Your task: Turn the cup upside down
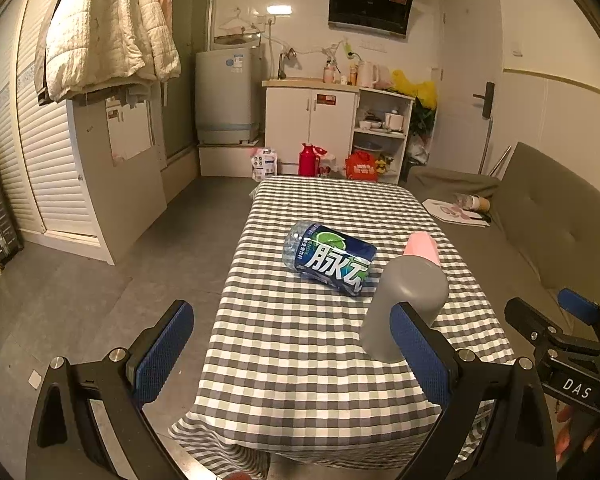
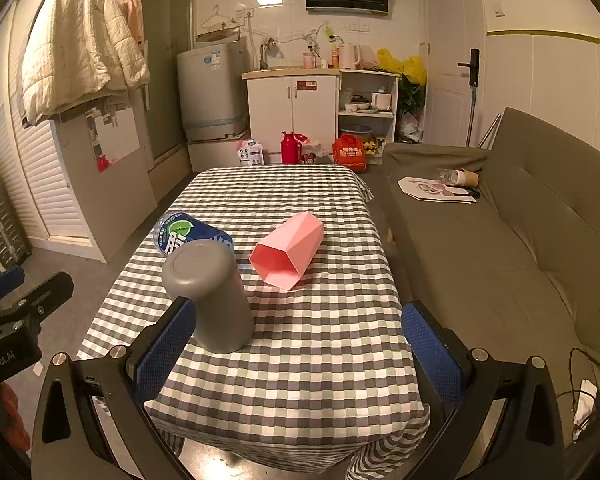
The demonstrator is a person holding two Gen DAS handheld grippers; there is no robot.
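A grey cup (image 2: 210, 296) stands upside down, base up, on the checkered table (image 2: 300, 360); it also shows in the left wrist view (image 1: 406, 304). A pink faceted cup (image 2: 288, 250) lies on its side behind it, mouth toward me; only its top shows in the left wrist view (image 1: 422, 246). My left gripper (image 1: 296, 352) is open and empty, its right finger just in front of the grey cup. My right gripper (image 2: 300, 352) is open and empty, its left finger beside the grey cup.
A blue plastic bottle (image 1: 332, 258) lies on its side behind the grey cup, also in the right wrist view (image 2: 188, 232). A grey sofa (image 2: 500, 240) runs along the table's right side. Bare floor (image 1: 120, 280) lies to the left. Cabinets (image 1: 312, 128) stand at the back.
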